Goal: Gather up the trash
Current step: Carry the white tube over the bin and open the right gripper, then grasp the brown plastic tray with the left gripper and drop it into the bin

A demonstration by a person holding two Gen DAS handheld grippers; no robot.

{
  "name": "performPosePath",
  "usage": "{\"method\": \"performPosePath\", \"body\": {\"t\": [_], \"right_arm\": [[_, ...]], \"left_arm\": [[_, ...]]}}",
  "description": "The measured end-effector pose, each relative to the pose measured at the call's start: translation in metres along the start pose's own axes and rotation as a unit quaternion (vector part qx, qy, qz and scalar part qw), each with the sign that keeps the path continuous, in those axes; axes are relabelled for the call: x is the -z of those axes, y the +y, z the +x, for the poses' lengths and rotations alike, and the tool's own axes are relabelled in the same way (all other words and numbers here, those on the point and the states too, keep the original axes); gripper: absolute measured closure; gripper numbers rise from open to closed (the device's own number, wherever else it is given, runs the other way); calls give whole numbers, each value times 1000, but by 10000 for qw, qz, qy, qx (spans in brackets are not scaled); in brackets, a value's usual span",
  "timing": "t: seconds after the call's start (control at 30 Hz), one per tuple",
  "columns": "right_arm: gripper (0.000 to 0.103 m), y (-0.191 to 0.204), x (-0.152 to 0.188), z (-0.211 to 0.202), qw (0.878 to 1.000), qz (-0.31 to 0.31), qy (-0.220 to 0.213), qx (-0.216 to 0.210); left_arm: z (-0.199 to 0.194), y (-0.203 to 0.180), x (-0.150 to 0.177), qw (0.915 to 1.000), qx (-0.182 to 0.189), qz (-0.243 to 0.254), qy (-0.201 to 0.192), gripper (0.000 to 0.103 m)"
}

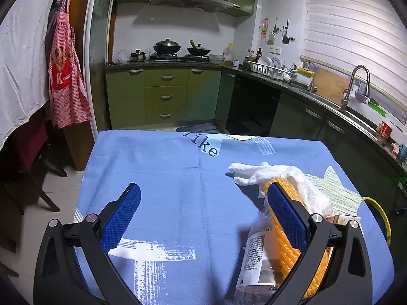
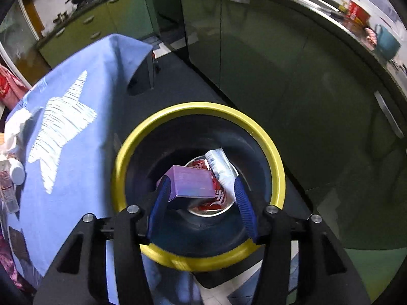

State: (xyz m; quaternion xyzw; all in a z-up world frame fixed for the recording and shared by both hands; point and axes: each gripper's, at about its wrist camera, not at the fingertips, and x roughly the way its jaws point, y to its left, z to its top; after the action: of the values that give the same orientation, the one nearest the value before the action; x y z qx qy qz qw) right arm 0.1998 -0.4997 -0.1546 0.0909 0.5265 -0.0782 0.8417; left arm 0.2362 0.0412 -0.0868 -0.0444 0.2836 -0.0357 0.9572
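Observation:
My left gripper (image 1: 203, 190) is open and empty above the blue tablecloth (image 1: 157, 172). Just right of its right finger lie a clear plastic bottle (image 1: 257, 251), an orange mesh scrubber (image 1: 287, 244) and a crumpled white paper towel (image 1: 274, 178). My right gripper (image 2: 201, 190) is open, held over the yellow-rimmed trash bin (image 2: 272, 147) beside the table. A purple box (image 2: 193, 183) sits between and below its fingers, inside the bin; I cannot tell if it touches the left pad. A red can (image 2: 216, 198) and a white tube (image 2: 221, 165) lie at the bin's bottom.
The bin's yellow rim (image 1: 381, 211) shows past the table's right edge. A small carton (image 1: 343, 219) lies behind the scrubber. Green kitchen cabinets (image 2: 279, 63), the counter with sink (image 1: 356, 101) and the stove (image 1: 178, 53) surround the table. A chair (image 1: 30, 152) stands at the left.

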Motion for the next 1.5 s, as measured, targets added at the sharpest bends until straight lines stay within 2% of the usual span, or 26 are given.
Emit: {"method": "performPosePath", "body": {"t": [0.03,0.23,0.33,0.5,0.7,1.03,1.1,1.23,1.33,1.5], "right_arm": [[47,3,4,-5,10000,8,-49,-41],[45,34,44,-37,9987,-87,-395,-320],[43,50,63,-45,9978,-240,-477,-392],[43,67,79,-55,9962,-423,-639,-416],[43,74,87,-63,9934,-508,-925,-448],[41,83,98,-64,9890,-685,-1086,-727],[40,85,100,-67,9883,-686,-1127,-760],[38,88,105,-69,9869,-703,-1165,-865],[38,92,108,-69,9861,-715,-1172,-932],[38,94,109,-68,9855,-713,-1169,-1001]], "left_arm": [[0,-1,0,10000,11,13,7,5],[-7,-9,-2,9999,141,63,61,5],[-21,-15,-3,9998,113,122,126,5],[-58,-30,8,9986,-37,179,492,5],[-92,-55,45,9943,-233,256,1007,5],[-91,-97,117,9780,143,330,2056,6],[-89,-100,122,9766,170,312,2120,10],[-83,-106,133,9726,180,305,2297,26],[-82,-112,139,9705,230,367,2373,32],[-75,-119,137,9679,274,444,2458,51]]}}
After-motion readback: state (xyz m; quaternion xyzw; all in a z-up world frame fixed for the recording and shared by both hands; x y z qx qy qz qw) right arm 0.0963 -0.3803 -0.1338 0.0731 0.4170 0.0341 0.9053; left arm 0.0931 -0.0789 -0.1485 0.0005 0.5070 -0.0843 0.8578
